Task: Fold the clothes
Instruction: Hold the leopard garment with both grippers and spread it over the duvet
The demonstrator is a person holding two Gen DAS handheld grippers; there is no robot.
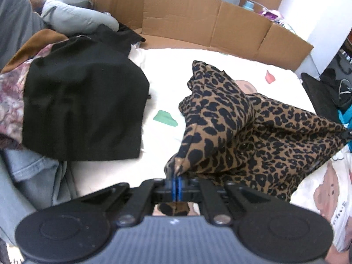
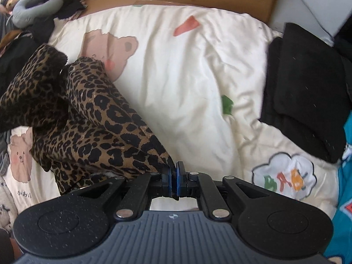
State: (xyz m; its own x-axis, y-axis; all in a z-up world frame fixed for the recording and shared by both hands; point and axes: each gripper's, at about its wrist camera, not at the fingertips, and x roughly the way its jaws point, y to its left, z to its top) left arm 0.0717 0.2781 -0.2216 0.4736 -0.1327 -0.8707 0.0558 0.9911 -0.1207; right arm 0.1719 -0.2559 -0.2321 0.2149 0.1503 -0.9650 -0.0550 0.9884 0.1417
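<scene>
Over the middle of the cream cartoon-bear bedspread [image 2: 187, 70], the brown-and-black leopard-print garment [image 1: 253, 136] hangs stretched between the two tools, mostly lifted, with its far end bunched and sagging back toward the quilt. Left gripper [image 1: 176, 186] has its blue pads squeezed tight on one pinched corner of the fabric, and the right gripper [image 2: 173, 179] is clamped just as tight on another corner, so both are basically closed with only cloth between them. From the left side the garment runs off to the right and away; from the right side it trails off to the left, so the long axis runs hand to hand, across the bed. Neither hand is nearer, each owns an end. Both tools point steeply down at the quilt. My guess is the next bit is laying it flat in the open patch, which sits between the folded black cloth [image 1: 83, 110] by the left edge and the black stack [image 2: 308, 101] by the right edge.
</scene>
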